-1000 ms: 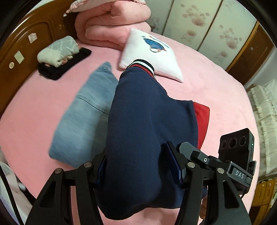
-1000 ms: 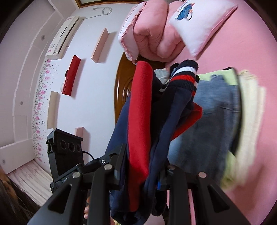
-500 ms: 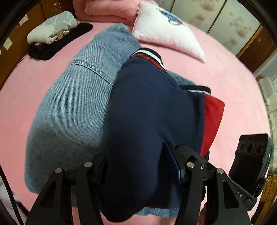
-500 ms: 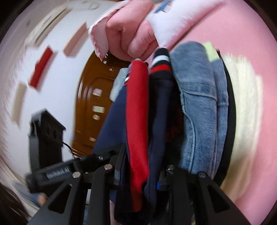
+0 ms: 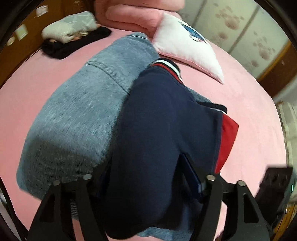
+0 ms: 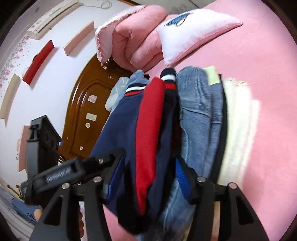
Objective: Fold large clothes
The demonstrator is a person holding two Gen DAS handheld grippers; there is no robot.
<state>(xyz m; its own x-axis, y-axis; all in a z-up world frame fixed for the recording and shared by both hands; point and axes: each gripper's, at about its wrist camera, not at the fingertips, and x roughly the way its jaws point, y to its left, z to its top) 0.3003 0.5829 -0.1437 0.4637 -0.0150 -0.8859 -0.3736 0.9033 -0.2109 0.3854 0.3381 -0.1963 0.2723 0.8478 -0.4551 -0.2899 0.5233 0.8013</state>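
You're setting the folded navy jacket (image 5: 157, 129) down on the denim garment (image 5: 78, 115) on the pink bed (image 5: 250, 111). Both hand-held grippers, left (image 5: 148, 178) and right (image 6: 148, 166), have just been opening, cloth between their jaws. Next, draw clear without disturbing the fold.

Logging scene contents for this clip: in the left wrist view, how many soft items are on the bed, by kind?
Garments: 4 (navy jacket, denim piece, grey-white bundle, black piece)
Pillows: 1 (white pillow)
Quilts: 1 (pink quilt)
Total: 6
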